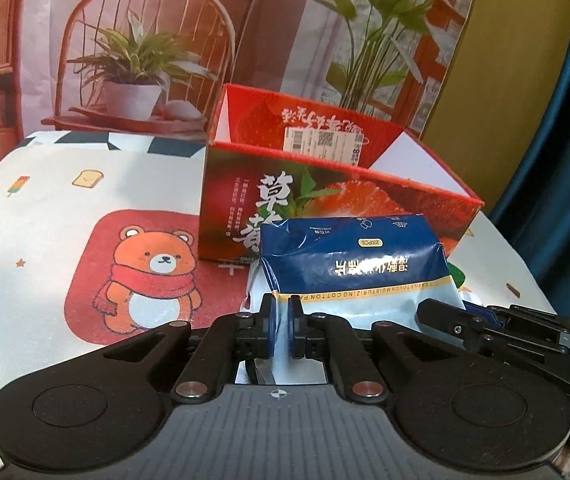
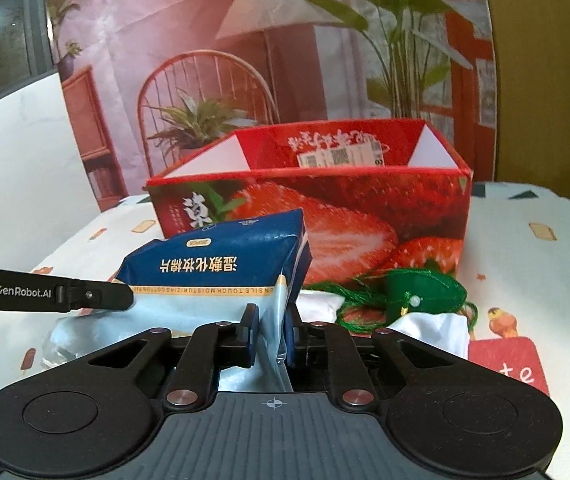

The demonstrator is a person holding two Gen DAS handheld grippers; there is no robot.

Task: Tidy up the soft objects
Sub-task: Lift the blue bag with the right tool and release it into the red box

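Two grippers hold one blue cotton pad pack in front of the red strawberry box. Your left gripper has its jaws pinched on the pack's pale edge. Your right gripper pinches the other edge. A green tasselled pouch lies on the worktop beside it.

Blue-and-white cotton pad pack tilted before open strawberry box.

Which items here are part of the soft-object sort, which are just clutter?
In play:
- blue cotton-pad pack, pinched by left gripper and right gripper
- strawberry box, open
- green tasselled pouch
- white cloth

Background:
- bear tablecloth
- printed backdrop
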